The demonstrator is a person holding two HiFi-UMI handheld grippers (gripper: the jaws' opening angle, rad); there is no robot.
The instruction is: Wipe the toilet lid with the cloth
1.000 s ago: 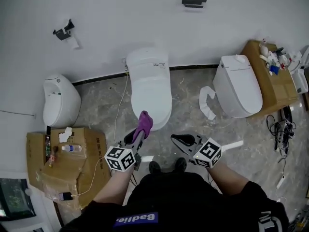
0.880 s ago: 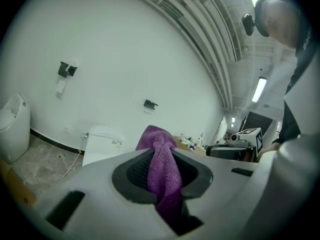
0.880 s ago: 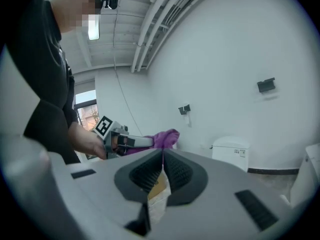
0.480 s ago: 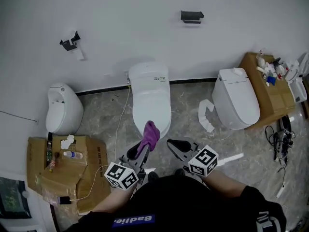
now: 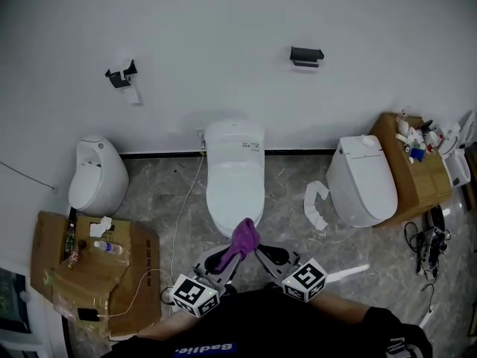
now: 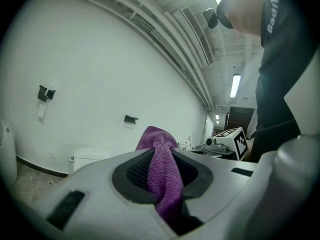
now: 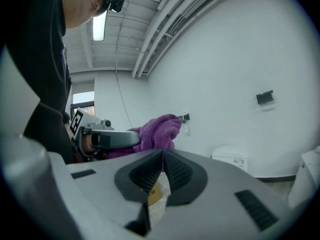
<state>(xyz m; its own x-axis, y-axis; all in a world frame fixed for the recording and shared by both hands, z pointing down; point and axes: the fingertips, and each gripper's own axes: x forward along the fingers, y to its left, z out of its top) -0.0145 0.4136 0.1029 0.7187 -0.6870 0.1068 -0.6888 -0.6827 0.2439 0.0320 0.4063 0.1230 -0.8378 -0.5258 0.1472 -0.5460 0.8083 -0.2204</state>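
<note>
Marker cubes are showing nearest, one on each gripper, just beyond the person's dark shirt [image 5: 261, 330]. The left gripper [image 5: 226, 258] is pointing far and slightly right. Its jaws are clamping tight on a purple cloth [image 5: 244, 236], which is running down between the pads and bunching into a loose tuft past the tips. The right gripper [image 5: 268, 255] is lying just beside it, pointing far and left, with its jaws pressing together and nothing caught between them.

In the head view the tuft is overlapping the near end of the toilet lid [image 5: 235, 189], which is lying shut. Whether cloth and lid are touching cannot be told; the gripper views are showing the cloth raised in the air.

At near left a cardboard box [image 5: 134, 253] is sitting on the marble floor [image 5: 291, 174], carrying a small bottle [image 5: 108, 247]. Farther left a smaller white fixture [image 5: 93, 176] is standing against the wall. To the right of the lid a curled white strip [image 5: 316, 200] is lying on the floor, and beyond it a second toilet [image 5: 364, 179] is standing beside another box [image 5: 414, 166] crowded with bottles.

On the far wall a paper holder [image 5: 123, 75] is hanging at left and a black bracket [image 5: 306, 55] at right.
</note>
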